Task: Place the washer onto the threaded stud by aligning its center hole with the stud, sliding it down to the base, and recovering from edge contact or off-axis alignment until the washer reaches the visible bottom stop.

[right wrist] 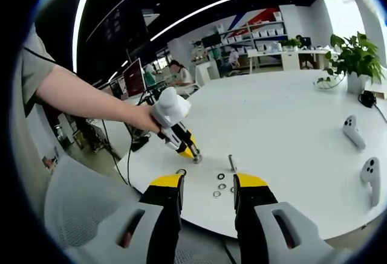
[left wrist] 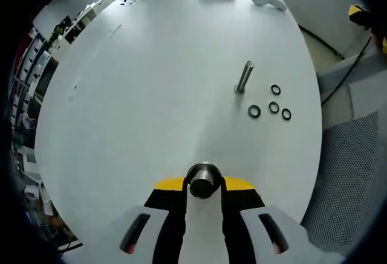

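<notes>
Four washers (left wrist: 271, 104) are lying just right of the upright stud (left wrist: 244, 77); left gripper (left wrist: 204, 182), fingers clamped on a metal cylinder (left wrist: 203, 180), is nearer; right gripper (right wrist: 207, 193) is gaping empty.

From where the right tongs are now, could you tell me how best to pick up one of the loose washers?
Take the nearest washer by its outer rim, coming from above. It lies flat on the table, apart from the others, leaving only its thin edge.

Left gripper view looks steeply down, close over the round white table (left wrist: 151, 83); right gripper view looks level across it from its edge, both sharing the upright metal threaded stud (left wrist: 244, 77) (right wrist: 231, 162).
</notes>
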